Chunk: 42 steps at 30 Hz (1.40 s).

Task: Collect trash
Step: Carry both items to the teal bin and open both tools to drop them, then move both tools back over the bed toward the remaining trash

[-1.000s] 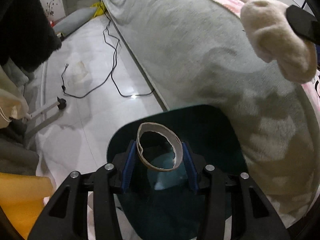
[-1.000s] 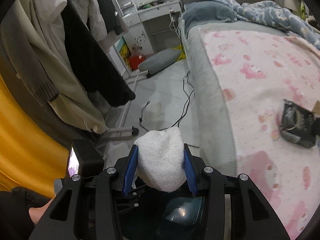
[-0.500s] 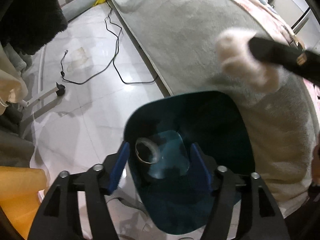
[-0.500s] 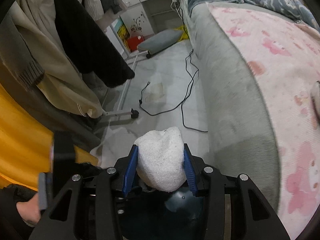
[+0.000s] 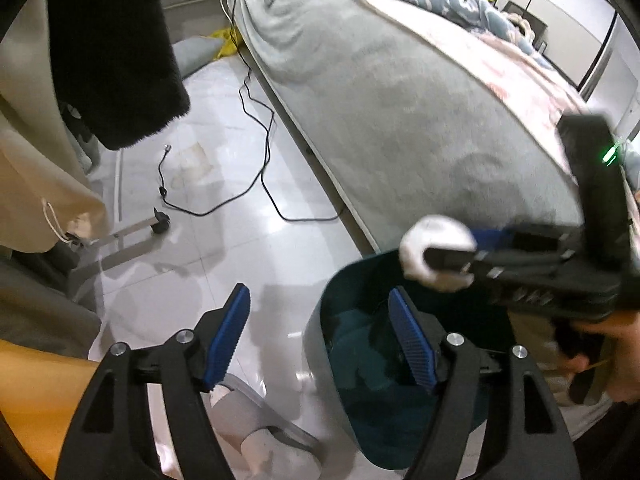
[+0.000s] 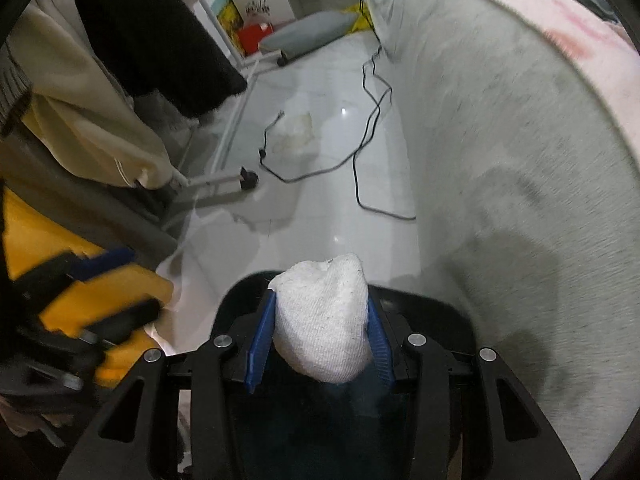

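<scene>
- The crumpled white cloth-like wad [image 6: 325, 320] is clamped between the blue pads of the right tool [image 6: 320, 334], its long axis running along the fingers and its rounded, slightly notched end pointing away from the camera toward the far floor.
- It hangs over the open mouth of the dark teal plastic bin [image 5: 360, 304], near the rim on the bed side.
- The left tool [image 5: 320, 340] stands wide apart and holds nothing; its right pad is over the bin, its left pad over the glossy white tiled floor [image 5: 208, 240].
- The grey bed side [image 5: 400, 112] rises just right of the bin; a black cable [image 5: 260, 160] trails across the floor farther off.
- Dark and cream garments [image 6: 120, 80] hang at the left.
- The right tool reaches in level from the right in the left view, blurred.
</scene>
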Each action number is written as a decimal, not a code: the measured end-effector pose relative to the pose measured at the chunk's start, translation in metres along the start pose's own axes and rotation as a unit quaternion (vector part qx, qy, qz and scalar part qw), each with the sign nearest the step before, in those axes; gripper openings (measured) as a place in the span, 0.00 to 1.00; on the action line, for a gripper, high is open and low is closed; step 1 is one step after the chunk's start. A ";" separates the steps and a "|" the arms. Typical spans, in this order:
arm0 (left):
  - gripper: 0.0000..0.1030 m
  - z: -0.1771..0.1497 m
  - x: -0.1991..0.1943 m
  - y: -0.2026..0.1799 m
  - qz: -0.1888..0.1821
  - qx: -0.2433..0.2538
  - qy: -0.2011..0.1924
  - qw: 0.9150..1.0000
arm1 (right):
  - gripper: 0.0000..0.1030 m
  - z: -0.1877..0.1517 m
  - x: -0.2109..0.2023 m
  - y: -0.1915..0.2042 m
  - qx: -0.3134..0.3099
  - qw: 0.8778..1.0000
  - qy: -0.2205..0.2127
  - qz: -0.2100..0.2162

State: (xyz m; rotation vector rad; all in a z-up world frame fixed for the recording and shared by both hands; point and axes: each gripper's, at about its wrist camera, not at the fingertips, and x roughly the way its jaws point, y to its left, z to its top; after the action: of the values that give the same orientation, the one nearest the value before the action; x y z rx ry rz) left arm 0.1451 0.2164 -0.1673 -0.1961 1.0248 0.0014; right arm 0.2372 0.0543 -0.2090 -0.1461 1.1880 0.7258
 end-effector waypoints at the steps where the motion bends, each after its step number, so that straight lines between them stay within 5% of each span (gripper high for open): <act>1: 0.71 0.001 -0.003 0.001 0.002 0.001 -0.006 1.000 | 0.43 -0.001 0.003 0.001 -0.002 1.000 0.004 -0.002; 22: 0.56 0.041 -0.084 -0.012 0.004 0.028 -0.142 0.990 | 0.48 -0.050 0.069 0.010 -0.051 0.990 0.128 -0.043; 29: 0.56 0.056 -0.097 -0.023 -0.024 0.000 -0.147 0.989 | 0.67 -0.057 0.059 0.018 -0.068 0.989 0.123 -0.042; 34: 0.60 0.065 -0.111 -0.038 -0.019 0.005 -0.166 0.986 | 0.68 -0.060 0.044 0.026 -0.087 0.988 0.119 -0.041; 42: 0.69 0.076 -0.124 -0.064 -0.019 0.007 -0.177 0.984 | 0.70 -0.038 -0.025 0.037 -0.096 0.995 0.039 -0.009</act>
State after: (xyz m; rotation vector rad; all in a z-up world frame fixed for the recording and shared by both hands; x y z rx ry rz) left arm 0.1505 0.1775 -0.0137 -0.1946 0.6655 -0.0050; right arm 0.1810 0.0540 -0.1920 -0.3479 1.1893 0.8240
